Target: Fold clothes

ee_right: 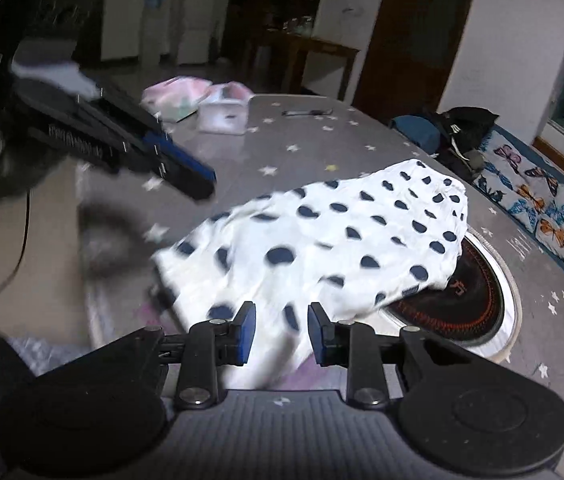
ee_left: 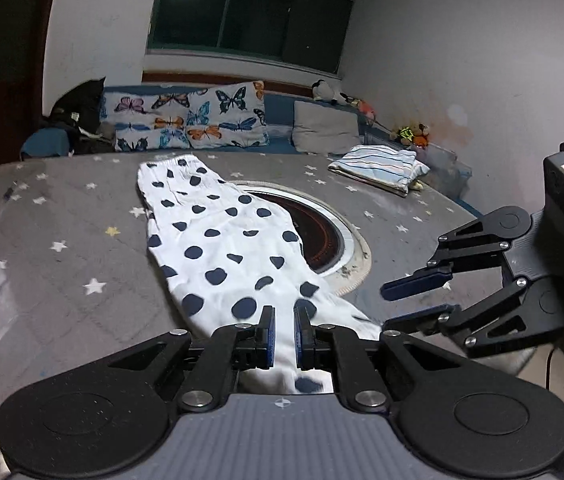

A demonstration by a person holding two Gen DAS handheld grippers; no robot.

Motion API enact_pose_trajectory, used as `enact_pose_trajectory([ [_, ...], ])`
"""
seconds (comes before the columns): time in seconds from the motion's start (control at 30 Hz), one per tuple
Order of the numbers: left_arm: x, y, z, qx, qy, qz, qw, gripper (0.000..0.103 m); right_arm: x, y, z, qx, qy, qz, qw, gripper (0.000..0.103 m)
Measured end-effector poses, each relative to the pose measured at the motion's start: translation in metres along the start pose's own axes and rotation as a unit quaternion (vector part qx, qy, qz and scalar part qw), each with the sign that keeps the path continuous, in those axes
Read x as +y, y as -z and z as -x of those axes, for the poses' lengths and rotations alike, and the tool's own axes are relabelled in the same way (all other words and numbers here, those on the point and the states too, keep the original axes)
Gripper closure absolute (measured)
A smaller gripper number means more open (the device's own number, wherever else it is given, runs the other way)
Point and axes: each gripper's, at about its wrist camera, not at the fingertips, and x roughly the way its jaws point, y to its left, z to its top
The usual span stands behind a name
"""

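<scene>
Support: round table (ee_left: 82, 264) under a grey cloth printed with white stars, one yellow star among them. Set into its middle — a circular black cooktop (ee_left: 317, 236) with a pale rim, orange rings visible.

Lying directly on the cloth:
- white garment with dark blue polka dots (ee_left: 218, 240), spread flat, partly covering the cooktop
- folded striped cloth (ee_left: 377, 168) near the far edge
- pale plastic box (ee_right: 224, 114) — beside it, a pinkish bag (ee_right: 174, 98)
- dark pen-like item (ee_right: 307, 112), too small to identify
</scene>
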Motion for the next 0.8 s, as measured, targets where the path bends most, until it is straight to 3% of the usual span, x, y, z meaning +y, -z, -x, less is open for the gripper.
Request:
enact_pose_trajectory([
  [0.3,0.002,0.015,-0.044,0.052,0.010,-0.009,0.9986,0.092,-0.034,-0.023,-0.055,-0.004,-0.008,-0.046,0.999,0.076],
  [0.5,0.003,0.023,-0.049,0.069,0.015,-0.017,0.9974,0.092,-0.052,-0.009,-0.092,0.037,0.007,-0.070,0.997,0.076],
  [0.63,0.001,0.012,-0.038,0.052,0.023,-0.021,0.9982,0.092,-0.055,-0.008,-0.082,0.042,0.030,-0.057,0.997,0.076],
  [0.8,0.004,-0.001,-0.042,0.040,0.012,-0.025,0.9988,0.092,-0.040,-0.012,-0.053,0.022,0.017,-0.024,0.999,0.072],
])
